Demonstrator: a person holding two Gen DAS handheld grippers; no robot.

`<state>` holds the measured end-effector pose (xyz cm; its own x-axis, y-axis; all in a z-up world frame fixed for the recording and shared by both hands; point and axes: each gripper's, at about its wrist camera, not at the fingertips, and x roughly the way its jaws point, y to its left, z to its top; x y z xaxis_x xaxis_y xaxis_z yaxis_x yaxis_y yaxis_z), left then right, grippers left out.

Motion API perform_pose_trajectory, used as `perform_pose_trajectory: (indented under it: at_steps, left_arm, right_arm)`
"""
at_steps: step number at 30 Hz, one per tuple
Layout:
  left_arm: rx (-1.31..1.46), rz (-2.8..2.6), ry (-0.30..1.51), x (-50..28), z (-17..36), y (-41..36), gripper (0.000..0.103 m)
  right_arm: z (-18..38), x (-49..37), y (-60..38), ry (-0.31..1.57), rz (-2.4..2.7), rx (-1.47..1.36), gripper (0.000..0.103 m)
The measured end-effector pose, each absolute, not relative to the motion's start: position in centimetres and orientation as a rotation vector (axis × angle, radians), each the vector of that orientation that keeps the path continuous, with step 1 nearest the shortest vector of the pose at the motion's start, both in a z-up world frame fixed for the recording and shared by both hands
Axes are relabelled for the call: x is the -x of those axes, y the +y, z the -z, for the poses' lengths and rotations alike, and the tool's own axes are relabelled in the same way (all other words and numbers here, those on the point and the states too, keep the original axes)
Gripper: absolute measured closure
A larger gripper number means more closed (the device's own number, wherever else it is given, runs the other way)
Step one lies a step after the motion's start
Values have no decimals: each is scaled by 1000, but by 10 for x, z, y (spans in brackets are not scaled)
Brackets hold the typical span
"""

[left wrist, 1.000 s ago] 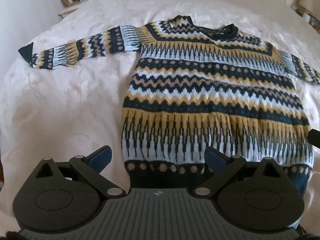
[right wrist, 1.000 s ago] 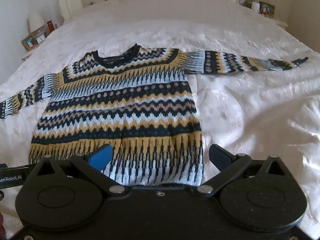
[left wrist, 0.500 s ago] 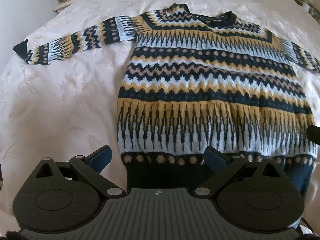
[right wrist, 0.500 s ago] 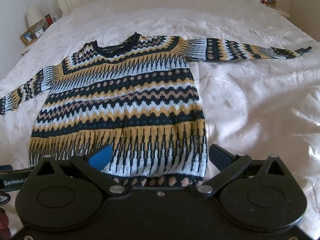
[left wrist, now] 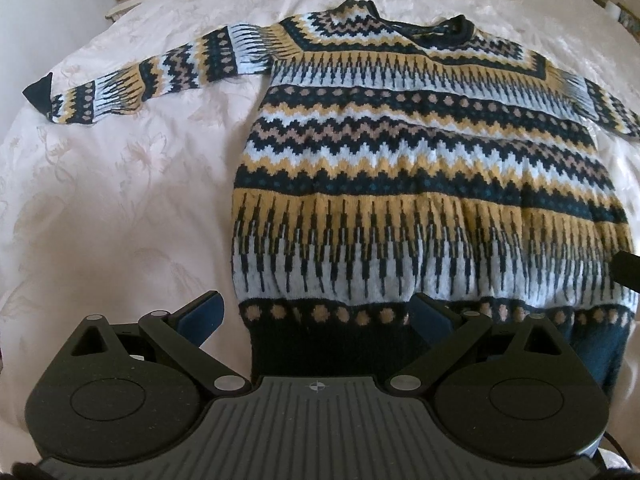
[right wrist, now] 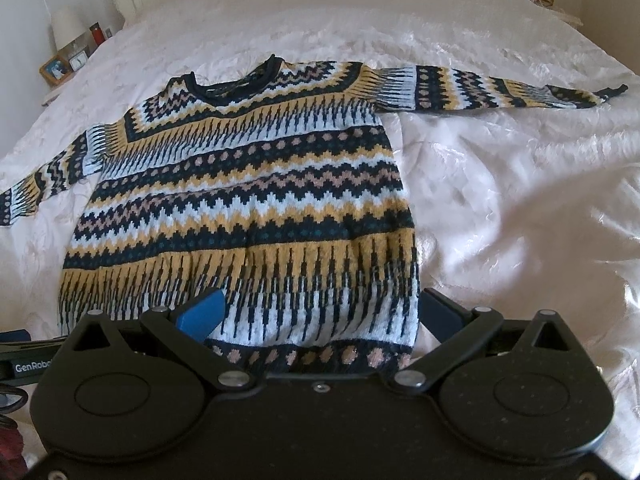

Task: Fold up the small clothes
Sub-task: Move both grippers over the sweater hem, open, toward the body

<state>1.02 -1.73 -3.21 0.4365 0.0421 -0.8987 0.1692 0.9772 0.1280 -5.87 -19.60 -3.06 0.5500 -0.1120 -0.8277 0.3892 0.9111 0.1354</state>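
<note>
Now both hand-held grippers sit lower and closer to the sweater (left wrist: 420, 184) than they did a second ago: in the earlier views the dark hem band was half hidden behind the tools, and it has since slid into plain sight as the cameras pushed forward over the bed (left wrist: 112, 208). That reads as an approach to the bottom edge, so the first fold has likely not begun; the sweater lies flat and face up on the bed cover, neck away from the person, left sleeve (left wrist: 144, 76) and right sleeve (right wrist: 492, 90) both stretched straight out to the sides.

The left hand-held gripper (left wrist: 316, 316) points along the bed toward the neckline, its jaws spread wide and holding nothing. One blue pad hangs over bare cover just beside the sweater's left edge, the other over the hem band, so the lower left corner lies between them. The right hand-held gripper (right wrist: 320, 316) mirrors this at the lower right corner, also spread wide and empty, with one pad over the knit and the other over the cover. Whether any pad touches the cloth cannot be told. A dark sliver of the right tool shows at the far right of the left view. A bedside shelf with a photo frame (right wrist: 56, 70) stands past the bed's left side.
</note>
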Motion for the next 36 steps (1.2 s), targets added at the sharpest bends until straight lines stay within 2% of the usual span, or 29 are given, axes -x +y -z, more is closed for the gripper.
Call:
perform_pose_trajectory:
  at_steps: [27, 31, 36]
  left_arm:
    - [-184, 75, 1162, -28, 48, -16, 4]
    - [-175, 68, 1168, -35, 48, -13, 10]
    - [-169, 61, 1172, -43, 49, -11, 11]
  right_arm:
    - [38, 45, -195, 990, 277, -345, 1]
    - [38, 40, -197, 985, 277, -345, 1]
    - [36, 31, -198, 978, 277, -340, 1]
